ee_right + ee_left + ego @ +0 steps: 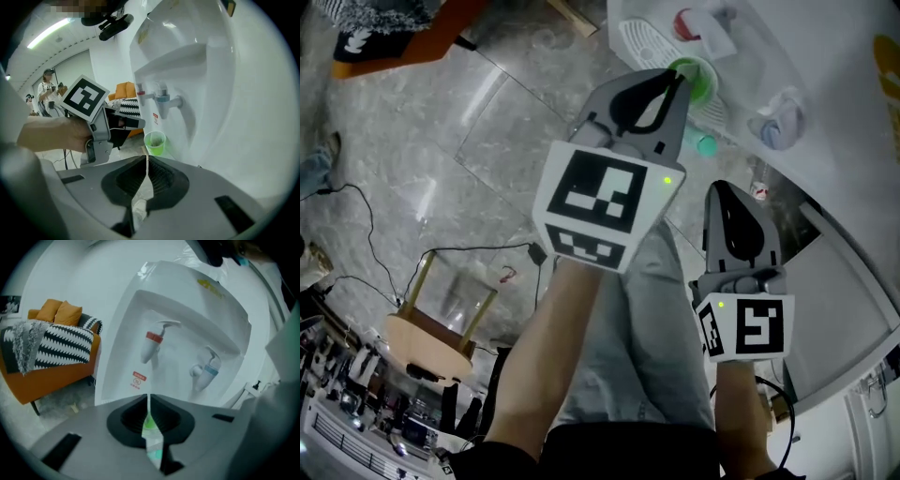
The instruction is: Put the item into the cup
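Left gripper [677, 82] sits pinched shut and empty right over the green cup [703, 82] at top centre, right gripper [721, 193] shut empty too, so item's probably in already, can't see it tho.

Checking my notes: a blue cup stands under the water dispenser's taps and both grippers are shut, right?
Not quite. The cup is green, not blue, as the right gripper view shows. It does stand under the water dispenser's taps, and the left gripper and right gripper are both shut.
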A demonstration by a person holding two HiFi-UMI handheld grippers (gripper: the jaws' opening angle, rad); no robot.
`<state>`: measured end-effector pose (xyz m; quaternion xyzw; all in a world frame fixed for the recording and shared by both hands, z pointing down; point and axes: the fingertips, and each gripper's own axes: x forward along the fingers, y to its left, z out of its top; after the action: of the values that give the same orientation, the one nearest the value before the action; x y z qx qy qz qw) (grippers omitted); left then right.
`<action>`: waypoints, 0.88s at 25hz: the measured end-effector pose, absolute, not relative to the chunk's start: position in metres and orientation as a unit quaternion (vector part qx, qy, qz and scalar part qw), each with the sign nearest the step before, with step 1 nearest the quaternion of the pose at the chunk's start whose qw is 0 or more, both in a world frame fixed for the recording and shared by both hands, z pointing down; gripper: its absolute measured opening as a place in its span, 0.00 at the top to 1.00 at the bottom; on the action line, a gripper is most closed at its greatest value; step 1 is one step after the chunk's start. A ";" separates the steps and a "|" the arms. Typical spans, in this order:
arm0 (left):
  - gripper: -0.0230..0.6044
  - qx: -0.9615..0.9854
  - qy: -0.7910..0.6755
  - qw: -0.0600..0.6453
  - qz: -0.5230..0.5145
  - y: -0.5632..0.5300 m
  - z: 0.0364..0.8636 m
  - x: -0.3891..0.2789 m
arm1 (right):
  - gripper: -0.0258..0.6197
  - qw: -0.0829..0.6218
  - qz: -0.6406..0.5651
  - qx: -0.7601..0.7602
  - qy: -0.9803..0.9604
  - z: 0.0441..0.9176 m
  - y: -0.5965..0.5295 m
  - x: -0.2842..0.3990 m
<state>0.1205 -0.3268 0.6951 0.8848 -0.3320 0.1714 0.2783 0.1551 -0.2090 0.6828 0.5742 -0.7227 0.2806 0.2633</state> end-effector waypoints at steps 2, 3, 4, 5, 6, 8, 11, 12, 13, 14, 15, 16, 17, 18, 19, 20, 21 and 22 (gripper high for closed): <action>0.93 0.881 -0.337 0.292 0.161 -0.324 0.694 0.113 | 0.93 0.261 0.276 0.577 -0.723 0.680 -0.209 0.154; 0.94 0.879 -0.339 0.292 0.162 -0.322 0.694 0.109 | 0.93 0.259 0.275 0.578 -0.723 0.678 -0.209 0.154; 0.94 0.879 -0.341 0.291 0.163 -0.319 0.693 0.106 | 0.93 0.258 0.274 0.579 -0.723 0.676 -0.209 0.153; 0.94 0.879 -0.341 0.292 0.162 -0.316 0.691 0.104 | 0.93 0.257 0.272 0.580 -0.724 0.674 -0.208 0.153; 0.94 0.879 -0.341 0.292 0.160 -0.313 0.689 0.103 | 0.93 0.256 0.269 0.581 -0.724 0.672 -0.207 0.152; 0.94 0.881 -0.340 0.288 0.157 -0.305 0.684 0.101 | 0.93 0.254 0.264 0.582 -0.726 0.669 -0.204 0.151; 0.94 0.882 -0.342 0.286 0.153 -0.289 0.678 0.096 | 0.93 0.250 0.257 0.581 -0.730 0.666 -0.195 0.147; 0.94 0.882 -0.343 0.287 0.151 -0.283 0.678 0.093 | 0.93 0.249 0.254 0.581 -0.732 0.664 -0.192 0.145; 0.94 0.881 -0.344 0.288 0.150 -0.278 0.677 0.091 | 0.93 0.247 0.251 0.582 -0.733 0.663 -0.189 0.142; 0.94 0.881 -0.344 0.288 0.149 -0.272 0.676 0.088 | 0.93 0.245 0.249 0.582 -0.734 0.661 -0.186 0.140; 0.94 0.881 -0.345 0.288 0.148 -0.267 0.674 0.085 | 0.93 0.244 0.247 0.582 -0.735 0.660 -0.184 0.138; 0.94 0.881 -0.345 0.288 0.148 -0.261 0.673 0.082 | 0.93 0.243 0.245 0.583 -0.736 0.660 -0.182 0.136; 0.94 0.880 -0.346 0.289 0.148 -0.255 0.671 0.079 | 0.93 0.243 0.240 0.585 -0.736 0.659 -0.181 0.134; 0.94 0.880 -0.346 0.291 0.147 -0.250 0.670 0.076 | 0.93 0.242 0.234 0.587 -0.737 0.656 -0.180 0.133; 0.94 0.879 -0.346 0.293 0.147 -0.244 0.669 0.073 | 0.93 0.240 0.226 0.589 -0.738 0.653 -0.180 0.131; 0.94 0.878 -0.347 0.294 0.148 -0.239 0.668 0.068 | 0.93 0.239 0.219 0.590 -0.739 0.650 -0.179 0.129; 0.94 0.877 -0.349 0.294 0.149 -0.234 0.667 0.063 | 0.93 0.236 0.214 0.590 -0.742 0.647 -0.179 0.125; 0.94 0.877 -0.352 0.293 0.149 -0.230 0.665 0.058 | 0.93 0.234 0.210 0.589 -0.745 0.643 -0.178 0.121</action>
<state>0.0576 -0.2303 0.6650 0.8765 -0.3517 0.1487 0.2931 0.1212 -0.1782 0.6434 0.5890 -0.7445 0.2097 0.2340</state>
